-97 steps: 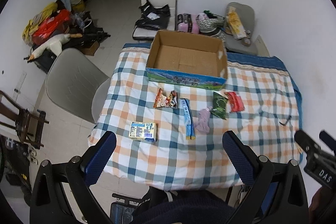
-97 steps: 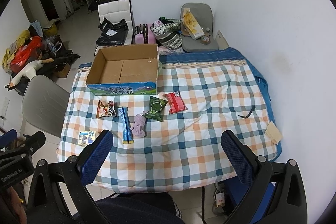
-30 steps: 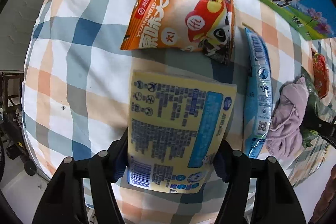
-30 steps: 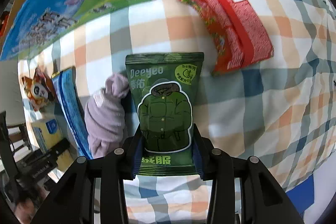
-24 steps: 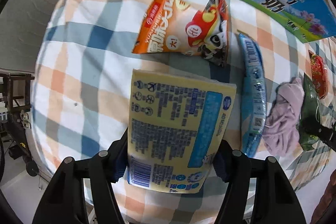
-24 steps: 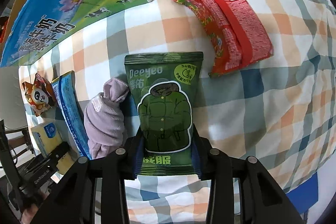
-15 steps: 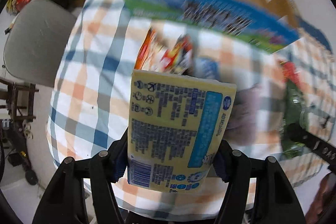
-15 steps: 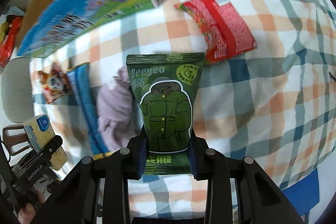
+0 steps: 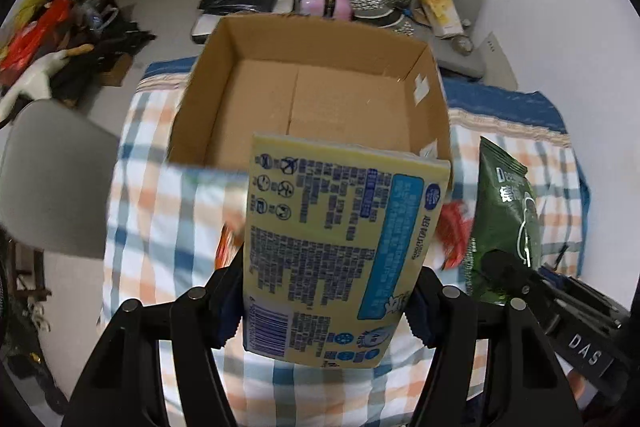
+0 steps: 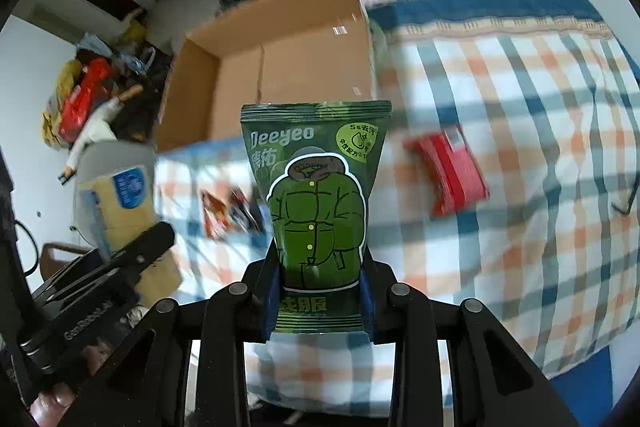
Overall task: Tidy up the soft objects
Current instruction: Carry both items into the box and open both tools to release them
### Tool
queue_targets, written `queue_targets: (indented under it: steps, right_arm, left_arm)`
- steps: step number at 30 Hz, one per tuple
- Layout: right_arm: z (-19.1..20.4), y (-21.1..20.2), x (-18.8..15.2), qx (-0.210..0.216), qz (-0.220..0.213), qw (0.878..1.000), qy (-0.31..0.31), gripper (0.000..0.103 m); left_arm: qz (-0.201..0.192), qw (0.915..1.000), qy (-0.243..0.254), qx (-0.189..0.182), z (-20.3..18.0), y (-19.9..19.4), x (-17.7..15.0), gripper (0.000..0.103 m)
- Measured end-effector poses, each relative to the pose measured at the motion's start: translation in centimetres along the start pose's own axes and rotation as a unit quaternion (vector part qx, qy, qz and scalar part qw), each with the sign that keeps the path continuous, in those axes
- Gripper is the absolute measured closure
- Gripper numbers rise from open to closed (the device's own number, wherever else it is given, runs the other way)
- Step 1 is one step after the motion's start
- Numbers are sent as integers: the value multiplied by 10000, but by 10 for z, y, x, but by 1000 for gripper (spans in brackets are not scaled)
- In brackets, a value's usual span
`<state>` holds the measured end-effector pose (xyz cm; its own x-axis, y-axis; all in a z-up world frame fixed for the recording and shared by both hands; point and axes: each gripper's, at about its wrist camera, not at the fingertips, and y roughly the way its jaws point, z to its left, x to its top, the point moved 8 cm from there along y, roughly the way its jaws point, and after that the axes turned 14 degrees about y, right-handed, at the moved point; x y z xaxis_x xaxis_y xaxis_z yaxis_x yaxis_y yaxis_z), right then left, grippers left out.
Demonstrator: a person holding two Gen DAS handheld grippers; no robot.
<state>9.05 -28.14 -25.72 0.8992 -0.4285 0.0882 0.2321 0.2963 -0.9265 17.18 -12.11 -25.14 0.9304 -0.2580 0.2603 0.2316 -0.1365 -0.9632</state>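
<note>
My left gripper (image 9: 326,301) is shut on a yellow tissue pack (image 9: 340,243) and holds it in the air just in front of the open cardboard box (image 9: 320,95). My right gripper (image 10: 318,301) is shut on a green Deeyeo packet (image 10: 316,195), also raised, facing the box (image 10: 280,67). The green packet also shows in the left wrist view (image 9: 504,215), and the yellow pack in the right wrist view (image 10: 116,203). The box looks empty inside.
On the checked tablecloth (image 10: 540,163) lie a red packet (image 10: 452,171) and an orange snack bag (image 10: 224,211), both blurred. A grey chair (image 9: 52,179) stands left of the table. Chairs, bags and clutter are behind the box.
Both grippers have lifted their packs off the table and moved up toward the box. The view now looks down into the box.
</note>
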Motion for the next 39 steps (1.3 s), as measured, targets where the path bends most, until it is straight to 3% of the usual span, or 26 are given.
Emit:
queue_targets:
  steps: [8,13,18,26,36,37,39]
  right_arm:
    - [64,27,92,-146,-281,9991,266,69]
    - [86,80,160,-427,-203,9981,384,69]
    - [92,133,199,-637,-9,9968,475,69]
    - [85,196,233,-1088,201,9928,459,69]
    - [80,238,247,-1433,540,9879,260,68]
    - [80,241,246,-1438,569,9876,260,64]
    - [77,242,246,-1480,540,9871,278,54]
  left_arm:
    - [506,9973,-46,-522,42,62,97,39]
    - [810,9944,-68,-672,61,108,144,39]
    - [1044,9908,-119,-848,69,153,175,39]
    - [1460,9847,-6,-955,67,206,197,39]
    - [1681,9828,218,-728,68,227,203,38]
    - [1680,9828,233,-737,68,227,203,37]
    - [1657,9835,277,-672,71,225,202,24]
